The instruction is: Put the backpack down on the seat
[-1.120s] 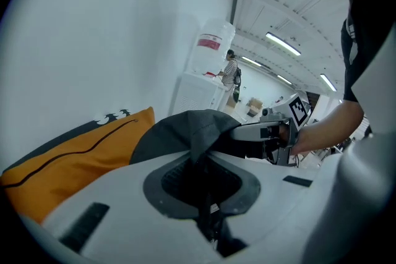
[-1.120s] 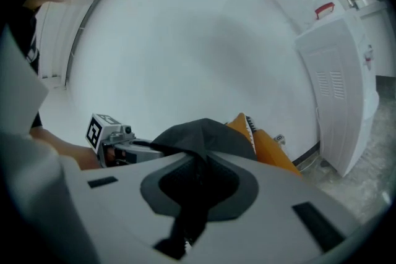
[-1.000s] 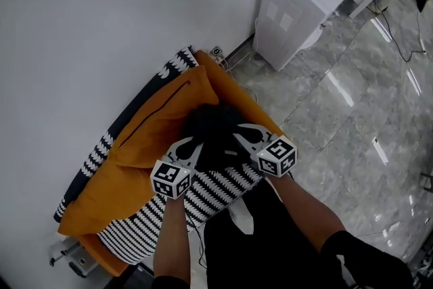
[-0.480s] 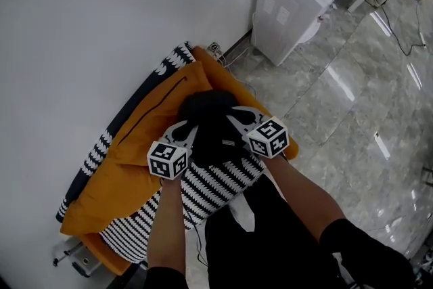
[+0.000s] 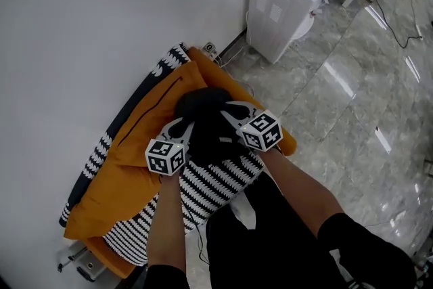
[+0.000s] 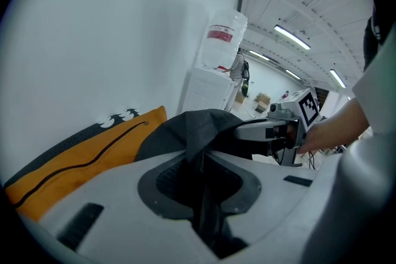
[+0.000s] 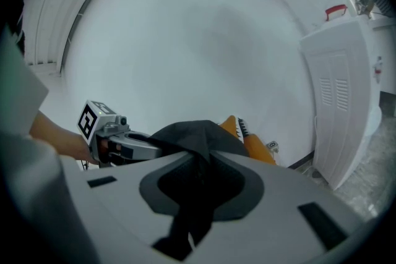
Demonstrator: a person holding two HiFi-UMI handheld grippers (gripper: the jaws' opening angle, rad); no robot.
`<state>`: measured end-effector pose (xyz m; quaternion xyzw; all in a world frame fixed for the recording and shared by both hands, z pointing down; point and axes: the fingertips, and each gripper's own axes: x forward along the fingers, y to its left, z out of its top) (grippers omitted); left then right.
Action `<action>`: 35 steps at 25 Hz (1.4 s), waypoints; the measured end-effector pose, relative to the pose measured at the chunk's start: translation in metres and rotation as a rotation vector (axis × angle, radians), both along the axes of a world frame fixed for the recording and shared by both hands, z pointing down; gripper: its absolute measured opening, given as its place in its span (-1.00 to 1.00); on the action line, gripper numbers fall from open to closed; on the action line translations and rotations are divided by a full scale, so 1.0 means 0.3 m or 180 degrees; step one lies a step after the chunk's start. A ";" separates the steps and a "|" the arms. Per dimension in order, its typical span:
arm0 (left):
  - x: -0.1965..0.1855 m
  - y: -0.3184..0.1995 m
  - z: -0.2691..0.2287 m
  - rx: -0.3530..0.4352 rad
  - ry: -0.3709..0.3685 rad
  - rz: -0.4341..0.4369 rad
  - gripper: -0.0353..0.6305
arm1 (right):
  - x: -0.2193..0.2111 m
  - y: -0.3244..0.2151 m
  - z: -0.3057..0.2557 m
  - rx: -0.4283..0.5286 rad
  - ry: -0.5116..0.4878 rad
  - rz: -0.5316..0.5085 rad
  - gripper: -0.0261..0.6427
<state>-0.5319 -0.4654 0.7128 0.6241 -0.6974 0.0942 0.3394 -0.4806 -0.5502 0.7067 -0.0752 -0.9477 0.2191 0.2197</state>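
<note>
Glossy grey marble floor (image 5: 352,91) meets a plain white wall, where one plump orange seat cushion (image 5: 128,166) lies. One soft, crumpled black backpack (image 5: 206,120) is over that cushion — pinched by two grippers, left gripper (image 5: 181,126) and right gripper (image 5: 229,107), each clamped on a fold of its fabric.

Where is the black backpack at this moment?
Head view, centre: the backpack is held by the left hand-held gripper and the right hand-held gripper, above the orange cushion and striped cushion, by the white wall.
</note>
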 end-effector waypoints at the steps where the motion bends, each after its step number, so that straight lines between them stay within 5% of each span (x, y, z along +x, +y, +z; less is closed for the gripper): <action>1: -0.001 0.005 0.000 0.0006 -0.0010 -0.0020 -0.80 | 0.003 -0.001 -0.002 0.0005 -0.0002 0.0008 -0.78; 4: -0.007 0.033 -0.002 0.0007 -0.0043 -0.0091 -0.47 | 0.029 -0.016 -0.016 0.0030 -0.0005 0.0055 -0.56; 12: -0.050 0.175 -0.133 0.0206 -0.0290 -0.0281 -0.44 | 0.185 -0.071 -0.156 0.0188 -0.0162 0.0307 -0.55; 19: 0.047 0.232 -0.411 0.0887 -0.0278 -0.0171 -0.47 | 0.326 -0.034 -0.476 0.0444 -0.0642 0.0475 -0.56; 26: 0.192 0.337 -0.807 0.1693 -0.0432 0.0159 -0.76 | 0.509 0.133 -0.879 0.0833 -0.1212 0.0538 -0.78; 35: 0.438 0.620 -1.102 0.2159 -0.0592 0.0698 -0.82 | 0.838 0.534 -1.214 0.1388 -0.1556 0.0481 -0.82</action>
